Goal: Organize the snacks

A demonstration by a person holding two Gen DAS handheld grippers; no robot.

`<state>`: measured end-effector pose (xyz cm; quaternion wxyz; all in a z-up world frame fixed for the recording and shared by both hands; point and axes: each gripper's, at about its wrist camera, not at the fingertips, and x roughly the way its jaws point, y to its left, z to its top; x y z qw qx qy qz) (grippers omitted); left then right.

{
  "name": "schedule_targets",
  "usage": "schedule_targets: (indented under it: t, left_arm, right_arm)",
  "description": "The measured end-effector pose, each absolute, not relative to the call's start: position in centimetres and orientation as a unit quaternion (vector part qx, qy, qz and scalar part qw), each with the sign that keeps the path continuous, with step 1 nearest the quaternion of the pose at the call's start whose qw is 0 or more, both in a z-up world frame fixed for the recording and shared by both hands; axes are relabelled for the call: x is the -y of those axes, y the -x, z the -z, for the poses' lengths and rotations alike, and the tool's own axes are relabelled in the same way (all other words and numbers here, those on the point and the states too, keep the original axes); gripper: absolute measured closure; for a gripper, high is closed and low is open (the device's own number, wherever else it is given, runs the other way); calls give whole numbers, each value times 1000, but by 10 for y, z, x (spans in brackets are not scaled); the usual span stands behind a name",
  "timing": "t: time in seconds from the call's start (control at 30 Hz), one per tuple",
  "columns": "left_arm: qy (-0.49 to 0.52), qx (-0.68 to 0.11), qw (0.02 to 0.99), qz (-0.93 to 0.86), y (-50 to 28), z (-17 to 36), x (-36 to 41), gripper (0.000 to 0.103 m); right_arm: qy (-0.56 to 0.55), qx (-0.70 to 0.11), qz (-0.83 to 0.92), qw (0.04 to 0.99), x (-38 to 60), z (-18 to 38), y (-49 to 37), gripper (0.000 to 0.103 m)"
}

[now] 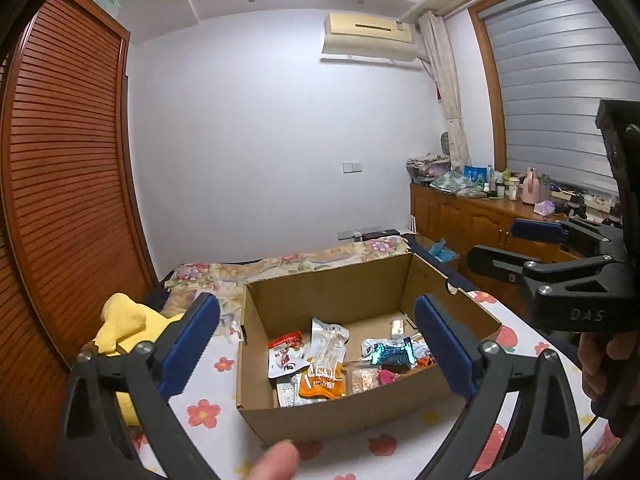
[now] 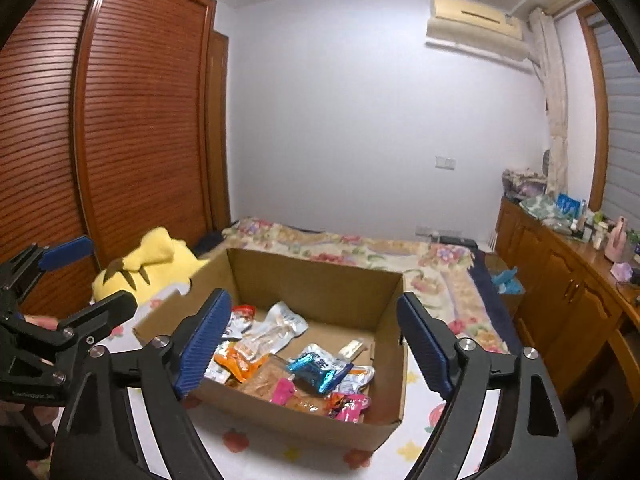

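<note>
An open cardboard box (image 1: 328,292) sits on a flowered bed sheet and holds several snack packets: a white-and-orange pouch (image 1: 326,364), a white-and-red one (image 1: 286,354), a shiny blue one (image 1: 390,354). The box (image 2: 316,280) and its packets (image 2: 312,368) also show in the right wrist view. My left gripper (image 1: 318,344) is open and empty, held above the box's near side. My right gripper (image 2: 314,338) is open and empty over the box; it also shows at the right of the left wrist view (image 1: 504,244).
A yellow plush toy (image 2: 148,260) lies left of the box by the louvered wooden wardrobe (image 2: 120,120). A wooden cabinet (image 2: 568,280) with bottles and clutter runs along the right wall. A folded flowered quilt (image 2: 360,248) lies behind the box.
</note>
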<state>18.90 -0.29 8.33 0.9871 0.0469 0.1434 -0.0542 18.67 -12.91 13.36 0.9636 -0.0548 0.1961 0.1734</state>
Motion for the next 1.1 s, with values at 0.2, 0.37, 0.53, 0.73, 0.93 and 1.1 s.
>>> schedule_targets:
  t: [0.2, 0.37, 0.53, 0.73, 0.93, 1.1]
  left_arm:
    - [-34, -133, 989, 56, -163, -89, 5, 4]
    - [-29, -134, 989, 60, -144, -92, 8, 4]
    - [-33, -131, 989, 64, -126, -95, 11, 4]
    - [-26, -140, 988, 67, -108, -93, 12, 4]
    - [-16, -155, 986, 67, -95, -85, 9, 4]
    - [-14, -167, 984, 61, -89, -76, 8, 4]
  right_arm:
    - [48, -174, -165, 970, 134, -140, -159, 6]
    - [46, -161, -149, 975, 138, -142, -132, 0]
    - [35, -155, -145, 977, 144, -143, -109, 0]
    - [28, -149, -132, 980, 152, -144, -84, 0]
    - [22, -154, -126, 980, 160, -141, -67, 0]
    - [19, -156, -120, 980, 166, -134, -54, 0]
